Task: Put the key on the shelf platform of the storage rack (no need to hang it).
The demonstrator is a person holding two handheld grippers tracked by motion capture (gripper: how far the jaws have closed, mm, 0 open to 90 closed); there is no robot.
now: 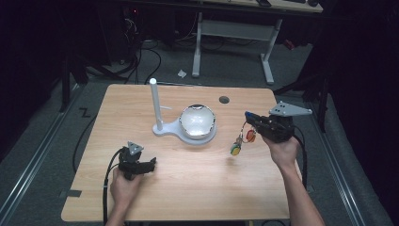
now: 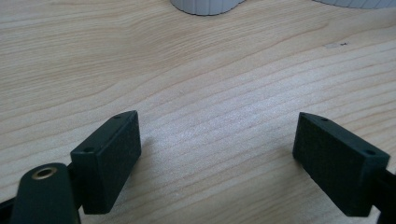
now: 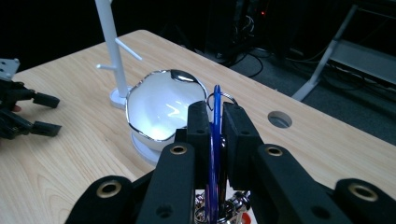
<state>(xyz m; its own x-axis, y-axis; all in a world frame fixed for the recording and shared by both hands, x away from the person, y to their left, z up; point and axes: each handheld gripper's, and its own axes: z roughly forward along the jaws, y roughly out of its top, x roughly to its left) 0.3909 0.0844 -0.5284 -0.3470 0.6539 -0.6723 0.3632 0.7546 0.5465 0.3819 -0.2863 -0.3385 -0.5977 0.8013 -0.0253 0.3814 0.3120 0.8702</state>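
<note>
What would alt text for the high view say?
The right gripper, held above a wooden table, pinches a blue ring with a keychain dangling. The left gripper rests open near a white stand and shiny bowl.

My right tool [image 3: 215, 122] pinches a thin blue ring [image 3: 215, 140], jaws tight on it. Beyond, a glossy white bowl [image 3: 161, 109] sits beside a white post [image 3: 112, 46] on the table [image 3: 60, 154]. My left tool [image 3: 44, 114] rests far left.
</note>
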